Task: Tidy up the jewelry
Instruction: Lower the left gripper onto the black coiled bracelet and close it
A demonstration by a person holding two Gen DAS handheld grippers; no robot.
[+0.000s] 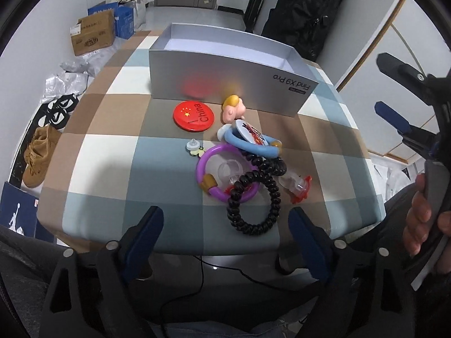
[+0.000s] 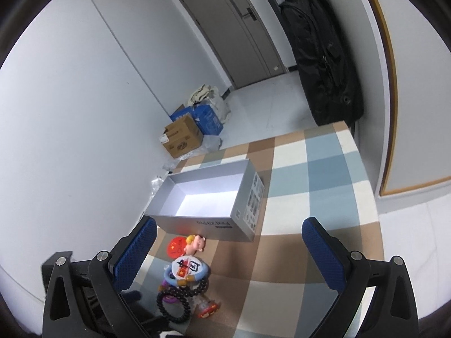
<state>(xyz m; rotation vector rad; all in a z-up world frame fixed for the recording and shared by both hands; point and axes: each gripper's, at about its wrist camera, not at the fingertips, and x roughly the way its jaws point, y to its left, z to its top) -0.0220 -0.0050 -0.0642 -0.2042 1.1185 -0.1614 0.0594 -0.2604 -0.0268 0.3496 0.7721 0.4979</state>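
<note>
The left gripper (image 1: 225, 225) has its fingers apart with nothing pressed between them; the black coil hair tie (image 1: 255, 197) lies on the checked tablecloth (image 1: 112, 152) just ahead of the gap, its lower loop nearest the fingertips. The right gripper (image 2: 228, 242) also has its fingers spread and empty, and the pile of trinkets sits low between them, closer to the left finger.

The left wrist view shows the whole pile: a purple ring (image 1: 217, 169), a blue ring (image 1: 253, 146) with a round white badge (image 1: 251, 133) on it, a red badge (image 1: 193, 113), a small pink figure (image 1: 232, 108) and clear plastic pieces with red trim (image 1: 296, 187). It also shows the other gripper and the hand (image 1: 420, 214) that holds it at the right edge. The right wrist view shows the inside of the open silver box (image 2: 197, 226), which holds nothing.

The box's long side runs across the table behind the pile. The hair tie stretches from the blue ring toward the left gripper.
</note>
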